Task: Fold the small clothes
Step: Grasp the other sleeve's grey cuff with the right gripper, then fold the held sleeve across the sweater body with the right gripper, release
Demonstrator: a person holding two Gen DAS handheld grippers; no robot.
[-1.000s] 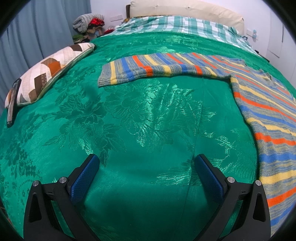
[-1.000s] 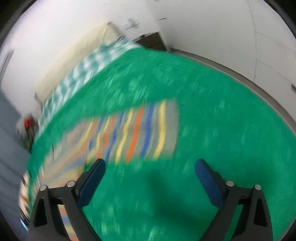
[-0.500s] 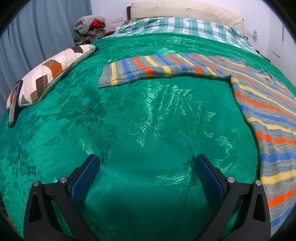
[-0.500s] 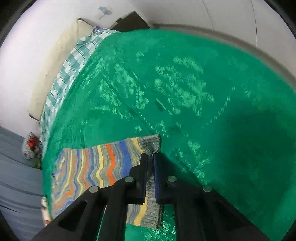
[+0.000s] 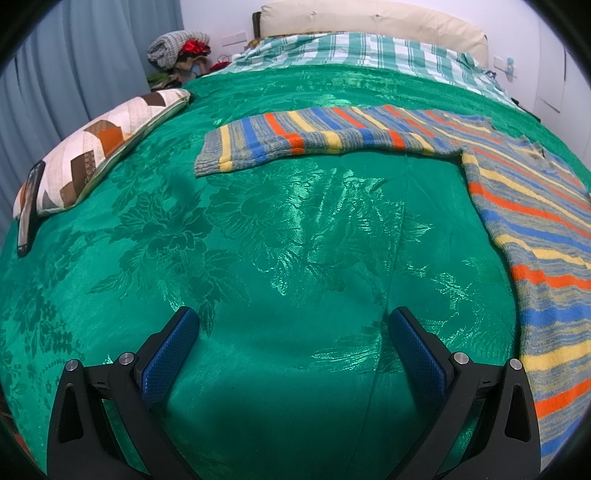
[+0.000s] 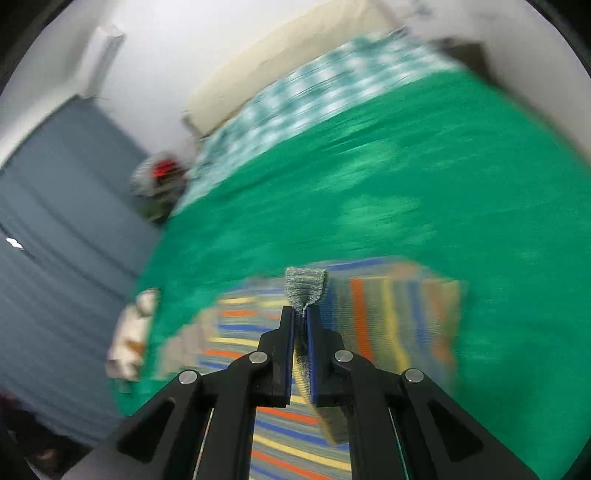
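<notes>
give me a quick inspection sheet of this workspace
surface: green bedspread, patterned, on a bed
job's things: striped sweater spread out, left sleeve lying flat
clutter: patchwork pillow with a phone leaning on it; clothes pile by the curtain
grippers: left tongs open, empty; right tongs shut on the grey cuff, having just closed
cables: nothing seen
surroundings: blue curtain, headboard, white wall
</notes>
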